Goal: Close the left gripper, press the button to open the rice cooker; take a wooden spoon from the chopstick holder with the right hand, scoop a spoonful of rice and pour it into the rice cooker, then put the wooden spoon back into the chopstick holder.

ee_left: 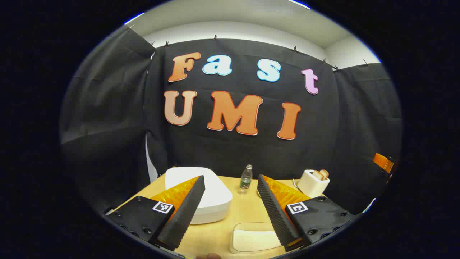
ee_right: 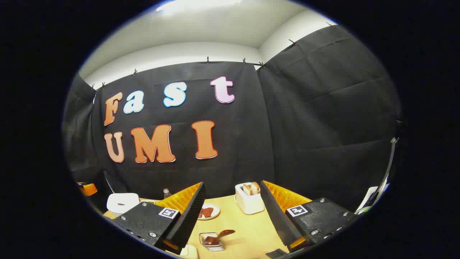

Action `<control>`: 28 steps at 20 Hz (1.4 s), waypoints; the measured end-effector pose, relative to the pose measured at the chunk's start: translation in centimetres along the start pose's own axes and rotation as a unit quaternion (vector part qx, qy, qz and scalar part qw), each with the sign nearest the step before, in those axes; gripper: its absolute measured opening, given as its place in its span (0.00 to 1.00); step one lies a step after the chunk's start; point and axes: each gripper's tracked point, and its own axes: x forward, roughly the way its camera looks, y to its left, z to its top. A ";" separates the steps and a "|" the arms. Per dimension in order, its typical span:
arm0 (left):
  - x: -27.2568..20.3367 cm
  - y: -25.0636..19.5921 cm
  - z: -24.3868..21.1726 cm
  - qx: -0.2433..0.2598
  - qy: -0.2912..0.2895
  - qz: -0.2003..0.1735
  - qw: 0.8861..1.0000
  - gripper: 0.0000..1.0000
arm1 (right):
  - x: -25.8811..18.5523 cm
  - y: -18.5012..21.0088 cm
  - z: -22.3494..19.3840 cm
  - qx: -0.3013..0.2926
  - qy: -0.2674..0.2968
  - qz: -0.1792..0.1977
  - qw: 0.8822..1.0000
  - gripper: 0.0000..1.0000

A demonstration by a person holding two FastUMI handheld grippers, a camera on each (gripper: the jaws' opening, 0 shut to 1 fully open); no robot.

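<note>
We see a smooth, pale wood-look surface (ee_left: 219, 230) with a soft sheen. On it the rice cooker (ee_left: 212, 196) looks like matt white plastic; behind its right side stands a clear, glossy bottle (ee_left: 246, 178). Right of the bottle, the toaster (ee_left: 312, 182) has a smooth cream shell. Each tool's fingers (ee_left: 187, 212) carry ribbed, matt pads.

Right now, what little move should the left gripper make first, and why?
Probably close its fingers first. The left gripper is open above the table, and the white rice cooker ahead has its lid down. Closed fingers would likely make one blunt tip for pressing the button.
</note>
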 end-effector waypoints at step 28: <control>0.5 2.6 3.0 0.029 -0.027 0.014 0.999 0.96 | 0.3 4.5 -0.7 -0.051 0.038 0.029 0.998 0.94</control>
